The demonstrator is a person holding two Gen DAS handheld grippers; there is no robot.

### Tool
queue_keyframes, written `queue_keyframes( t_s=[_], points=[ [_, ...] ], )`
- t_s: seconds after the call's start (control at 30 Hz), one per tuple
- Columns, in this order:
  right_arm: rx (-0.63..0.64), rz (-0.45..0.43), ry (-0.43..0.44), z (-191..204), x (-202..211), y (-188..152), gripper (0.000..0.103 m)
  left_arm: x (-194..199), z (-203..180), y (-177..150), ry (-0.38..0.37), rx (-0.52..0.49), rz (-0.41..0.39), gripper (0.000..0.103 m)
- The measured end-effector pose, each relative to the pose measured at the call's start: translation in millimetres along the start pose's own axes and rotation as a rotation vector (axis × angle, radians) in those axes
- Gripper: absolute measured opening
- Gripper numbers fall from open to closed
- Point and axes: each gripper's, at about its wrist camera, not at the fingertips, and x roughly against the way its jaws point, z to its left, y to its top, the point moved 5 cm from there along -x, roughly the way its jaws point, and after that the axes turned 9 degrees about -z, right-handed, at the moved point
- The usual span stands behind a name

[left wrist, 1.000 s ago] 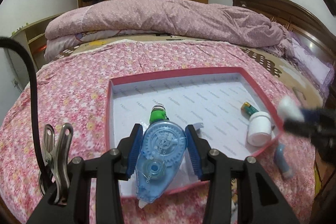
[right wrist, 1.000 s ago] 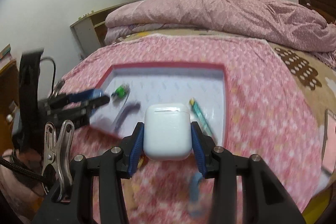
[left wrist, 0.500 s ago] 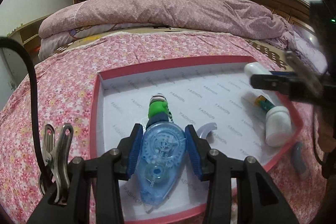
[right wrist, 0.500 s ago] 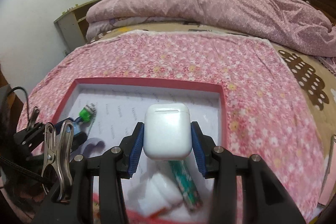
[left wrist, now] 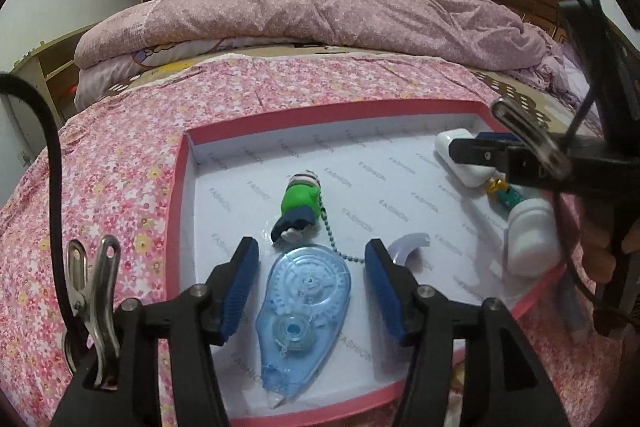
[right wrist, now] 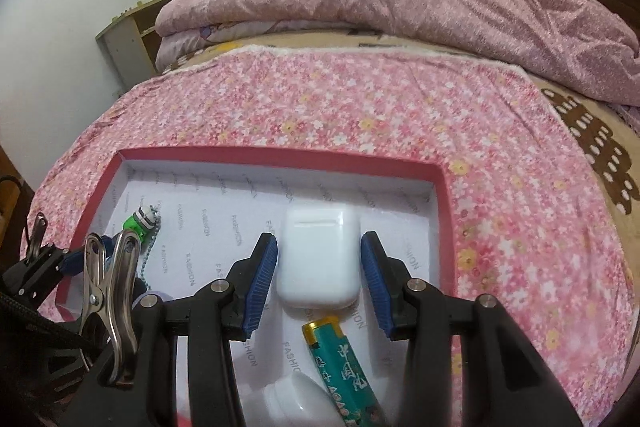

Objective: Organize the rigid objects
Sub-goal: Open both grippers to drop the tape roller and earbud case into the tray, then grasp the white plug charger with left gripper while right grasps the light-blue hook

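The right gripper (right wrist: 319, 269) reaches over a red-rimmed tray (right wrist: 280, 153) lying on a pink floral bedspread (right wrist: 360, 107). A white earbud case (right wrist: 318, 259) sits between its blue pads (right wrist: 262, 281), but a slight gap shows on each side, so whether they press it is unclear. Nearer lie a green lighter (right wrist: 344, 375) and a white bottle (right wrist: 296, 405). At the tray's left sits a green keychain figure (right wrist: 140, 219), with the left gripper (right wrist: 60, 267) at that edge.
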Motion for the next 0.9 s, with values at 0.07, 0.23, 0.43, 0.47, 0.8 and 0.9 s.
queue_keyframes(
  t_s=[0.07, 0.23, 0.43, 0.47, 0.8, 0.9],
  points=[
    [0.006, -0.016, -0.001, 0.9, 5.3, 1.9, 0.045, 5.5, -0.7, 1.1, 0.011, -0.004, -0.006, 0.060],
    [0.009, -0.049, 0.003, 4.5, 27.3, 4.4, 0.045, 23.3, -3.0, 4.3, 0.011, -0.003, -0.025, 0.060],
    [0.016, -0.080, 0.016, 10.2, 62.4, -3.4, 0.045, 43.7, -9.5, 4.3, 0.007, 0.012, -0.033, 0.060],
    [0.018, -0.083, 0.020, 11.3, 68.5, -6.5, 0.045, 47.5, -10.7, 3.2, 0.006, 0.018, -0.035, 0.060],
    [0.049, -0.074, 0.035, 21.3, 111.8, -56.9, 0.045, 70.4, -32.5, -20.1, -0.021, 0.009, -0.004, 0.060],
    [0.034, -0.073, 0.035, 18.8, 121.8, -70.4, 0.045, 72.4, -37.4, -27.4, -0.033, 0.018, -0.001, 0.060]
  ],
)
